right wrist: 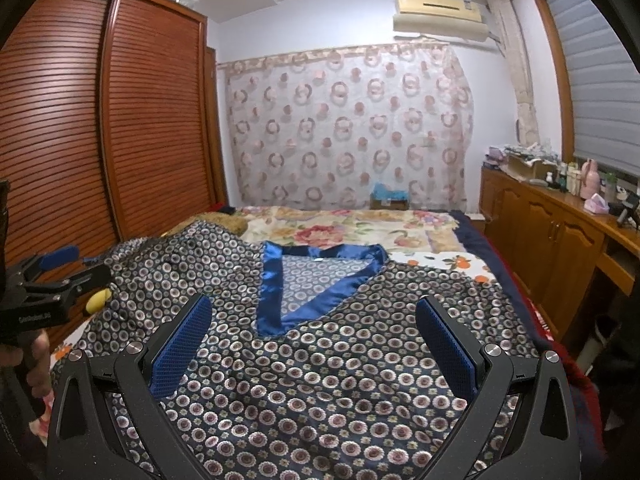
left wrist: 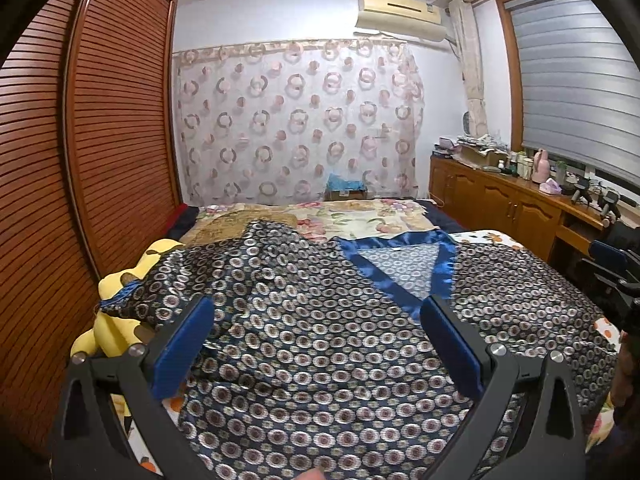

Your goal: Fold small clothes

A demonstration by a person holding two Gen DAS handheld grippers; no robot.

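Observation:
A dark blue satin top (left wrist: 320, 320) (right wrist: 320, 360) printed with small rings lies spread on the bed, its bright blue V-neck trim (left wrist: 400, 276) (right wrist: 288, 292) facing the far wall. Its left sleeve is rumpled over a yellow plush toy (left wrist: 120, 320). My left gripper (left wrist: 320, 344) hovers open over the left half of the top, nothing between its blue pads. My right gripper (right wrist: 314, 344) hangs open above the top just below the neckline. The left gripper (right wrist: 60, 272) also shows at the left edge of the right wrist view, held by a hand.
The bed (right wrist: 360, 228) carries a floral quilt beyond the top. Louvred wooden wardrobe doors (left wrist: 100, 140) run along the left. A wooden cabinet (right wrist: 560, 240) with bottles and clutter stands on the right under a window blind. A patterned curtain (left wrist: 296, 120) covers the far wall.

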